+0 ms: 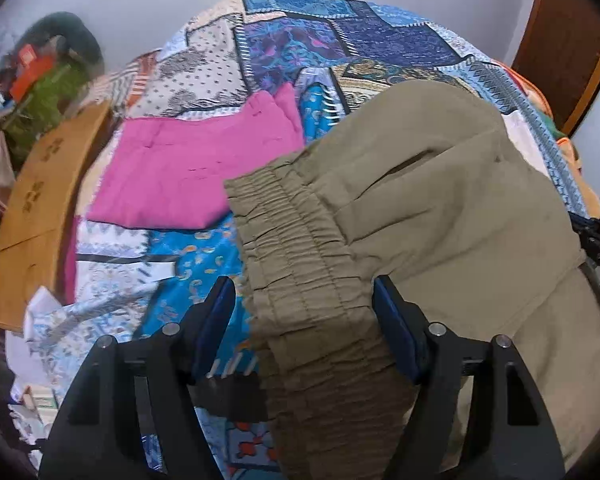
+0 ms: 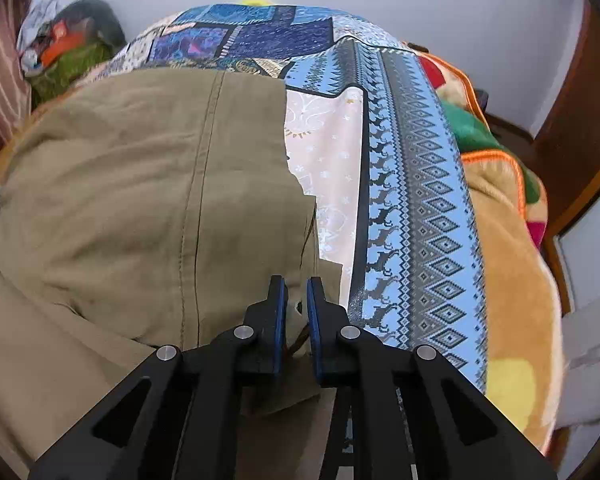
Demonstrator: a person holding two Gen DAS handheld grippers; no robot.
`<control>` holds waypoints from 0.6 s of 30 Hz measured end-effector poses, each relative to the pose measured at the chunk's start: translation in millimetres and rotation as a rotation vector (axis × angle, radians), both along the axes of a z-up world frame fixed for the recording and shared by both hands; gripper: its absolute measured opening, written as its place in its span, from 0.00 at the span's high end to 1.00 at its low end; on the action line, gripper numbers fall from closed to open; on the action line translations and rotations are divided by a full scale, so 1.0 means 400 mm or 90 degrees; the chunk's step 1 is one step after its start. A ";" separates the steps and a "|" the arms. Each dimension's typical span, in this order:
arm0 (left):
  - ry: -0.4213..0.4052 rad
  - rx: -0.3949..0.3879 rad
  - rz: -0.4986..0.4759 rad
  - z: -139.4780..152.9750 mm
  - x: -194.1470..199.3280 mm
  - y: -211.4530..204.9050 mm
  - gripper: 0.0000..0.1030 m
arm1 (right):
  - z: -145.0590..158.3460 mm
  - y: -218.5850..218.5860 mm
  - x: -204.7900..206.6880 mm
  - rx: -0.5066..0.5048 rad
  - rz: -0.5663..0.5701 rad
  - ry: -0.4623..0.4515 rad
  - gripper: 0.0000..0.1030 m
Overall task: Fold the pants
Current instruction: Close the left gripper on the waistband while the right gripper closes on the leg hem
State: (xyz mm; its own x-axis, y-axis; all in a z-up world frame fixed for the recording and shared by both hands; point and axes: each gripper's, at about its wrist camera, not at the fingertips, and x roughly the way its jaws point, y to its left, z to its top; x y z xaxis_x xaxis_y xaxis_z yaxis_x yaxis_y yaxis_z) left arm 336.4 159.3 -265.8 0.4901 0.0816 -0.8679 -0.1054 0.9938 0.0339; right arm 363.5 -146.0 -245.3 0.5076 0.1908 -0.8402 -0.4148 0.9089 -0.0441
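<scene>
Straddling the khaki pants' [image 1: 440,200] waistband, the left hand-held gripper [image 1: 304,300] gapes released; the right hand-held gripper [image 2: 297,294] pinches their hem. Pink folded pants [image 1: 196,172] lie at 10 o'clock on the bed's patchwork quilt [image 1: 308,40].

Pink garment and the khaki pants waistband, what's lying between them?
Only bedsheet: in the left wrist view a strip of blue patterned sheet separates the pink garment from the khaki pants waistband, narrowing near the top.

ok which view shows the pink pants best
The left wrist view: the folded pink pants lie in full view on the bedspread, beside the khaki pants. The right wrist view does not show them at all; khaki fabric fills its left side.
</scene>
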 end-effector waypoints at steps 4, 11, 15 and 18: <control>0.002 -0.006 0.008 -0.010 -0.013 0.013 0.28 | -0.009 0.001 0.005 -0.013 0.000 0.006 0.92; 0.000 -0.003 0.007 0.001 -0.020 0.009 0.22 | -0.006 -0.015 0.026 0.011 -0.021 0.055 0.91; -0.020 0.003 -0.003 0.054 -0.038 0.005 0.22 | 0.023 -0.016 0.022 0.004 -0.012 0.063 0.88; -0.045 0.020 -0.013 0.097 -0.041 0.007 0.22 | 0.062 -0.028 0.015 0.026 -0.014 0.055 0.88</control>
State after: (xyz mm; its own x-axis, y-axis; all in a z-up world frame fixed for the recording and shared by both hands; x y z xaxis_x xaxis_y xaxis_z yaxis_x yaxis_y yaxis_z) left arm 320.0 162.2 -227.1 0.5521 0.0969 -0.8281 -0.0881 0.9944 0.0576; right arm 369.4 -157.4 -220.6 0.4386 0.2151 -0.8726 -0.3957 0.9180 0.0274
